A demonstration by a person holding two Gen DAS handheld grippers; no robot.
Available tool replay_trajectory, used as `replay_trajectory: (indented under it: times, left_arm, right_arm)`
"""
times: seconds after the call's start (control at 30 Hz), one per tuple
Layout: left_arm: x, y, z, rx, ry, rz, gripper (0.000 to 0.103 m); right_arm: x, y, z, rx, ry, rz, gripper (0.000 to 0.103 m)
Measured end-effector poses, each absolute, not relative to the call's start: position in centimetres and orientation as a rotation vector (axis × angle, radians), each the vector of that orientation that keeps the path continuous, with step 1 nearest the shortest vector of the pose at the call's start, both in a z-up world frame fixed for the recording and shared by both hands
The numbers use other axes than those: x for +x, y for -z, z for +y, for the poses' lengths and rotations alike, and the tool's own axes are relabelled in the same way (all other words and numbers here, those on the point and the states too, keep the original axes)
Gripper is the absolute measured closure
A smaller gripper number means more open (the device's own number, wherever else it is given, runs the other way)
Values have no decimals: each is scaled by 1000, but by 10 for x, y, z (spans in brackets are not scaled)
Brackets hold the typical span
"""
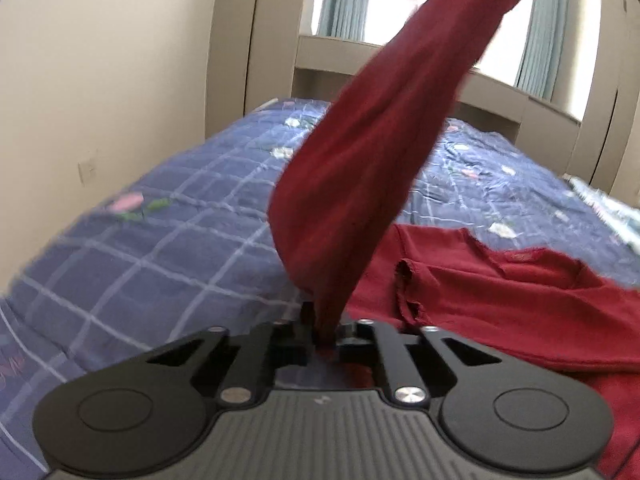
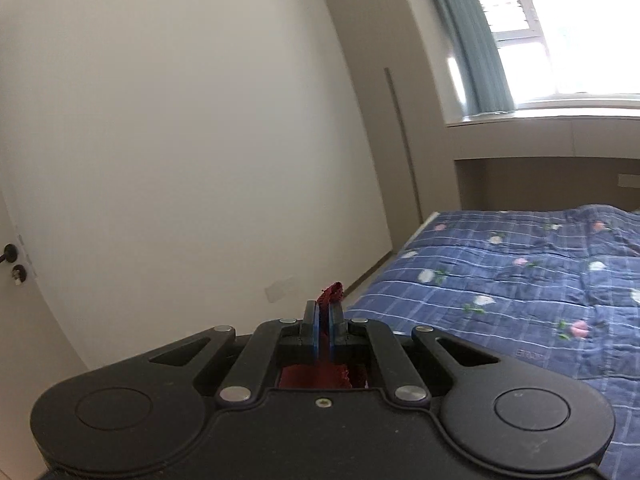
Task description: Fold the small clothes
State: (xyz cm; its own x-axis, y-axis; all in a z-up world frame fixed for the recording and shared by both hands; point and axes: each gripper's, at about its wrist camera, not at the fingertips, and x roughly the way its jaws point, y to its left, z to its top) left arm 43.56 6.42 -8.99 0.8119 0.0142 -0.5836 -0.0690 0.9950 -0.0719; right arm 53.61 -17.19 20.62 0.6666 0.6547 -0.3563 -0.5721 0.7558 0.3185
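A dark red garment [image 1: 360, 152] stretches in a twisted band from my left gripper [image 1: 326, 330] up to the top right of the left wrist view. The left gripper is shut on its lower end. Another red piece of clothing [image 1: 520, 312] lies spread on the blue quilt [image 1: 160, 248] to the right. In the right wrist view my right gripper [image 2: 325, 320] is held high, shut on a small tuft of the red garment [image 2: 332, 292] that pokes out above the blue pads; more red cloth hangs below the jaws.
The bed with the blue checked flowered quilt [image 2: 500, 280] fills the lower scene. A pale wall [image 2: 180, 120] and a door with a dark handle [image 2: 10, 258] are at the left. Wardrobes, a window with green curtains [image 2: 472, 36] and a ledge stand behind the bed.
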Motion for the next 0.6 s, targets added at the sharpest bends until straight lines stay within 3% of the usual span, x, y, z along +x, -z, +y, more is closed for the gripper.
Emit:
replay_trajectory:
  times: [0.3,0.47,0.6]
  left_arm:
    - [447,95,21,346,-57,587,97]
    - [444,111,16,373,-10,646,97]
    - [441,112,18,349,33,681,88]
  right_arm:
    - [535,-116,-302,313,-479,561,100]
    - [526,-19,-348,370,-378,738,100]
    - [516,34,-362,425,-339,814,100]
